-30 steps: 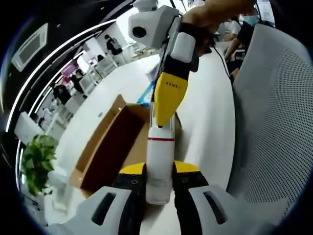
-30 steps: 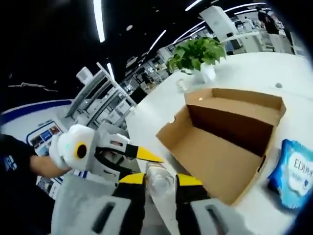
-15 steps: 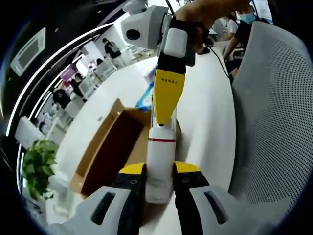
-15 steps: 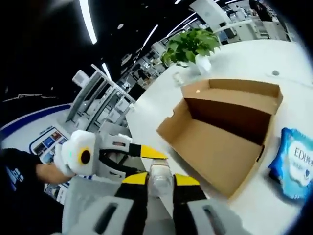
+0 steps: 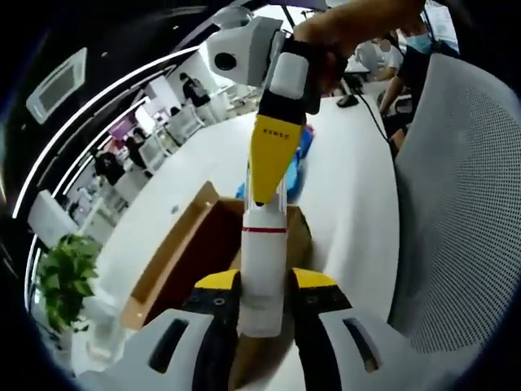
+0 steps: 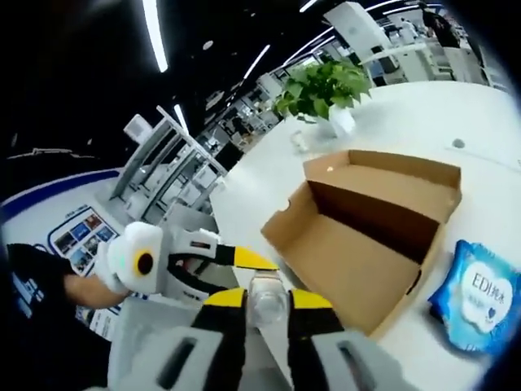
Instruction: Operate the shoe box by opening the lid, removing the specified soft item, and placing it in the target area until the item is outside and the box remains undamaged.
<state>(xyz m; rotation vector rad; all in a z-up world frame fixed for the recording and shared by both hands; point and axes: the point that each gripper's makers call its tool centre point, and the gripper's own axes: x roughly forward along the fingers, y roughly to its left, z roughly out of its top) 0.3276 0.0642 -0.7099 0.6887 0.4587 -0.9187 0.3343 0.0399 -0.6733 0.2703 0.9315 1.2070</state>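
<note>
Bottle (image 5: 262,273) clenched between left tongs (image 5: 262,285) and right tongs (image 6: 267,300) at opposite ends, above open shoe box (image 6: 366,236); blue pack (image 6: 476,297) beside box on desk (image 6: 456,114).

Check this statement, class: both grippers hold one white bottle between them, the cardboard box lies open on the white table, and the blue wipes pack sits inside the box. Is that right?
One detail is wrong. The blue wipes pack lies on the white table beside the open cardboard box, not inside it, as the right gripper view shows. The rest stands: the left gripper and right gripper both clamp the white bottle.
</note>
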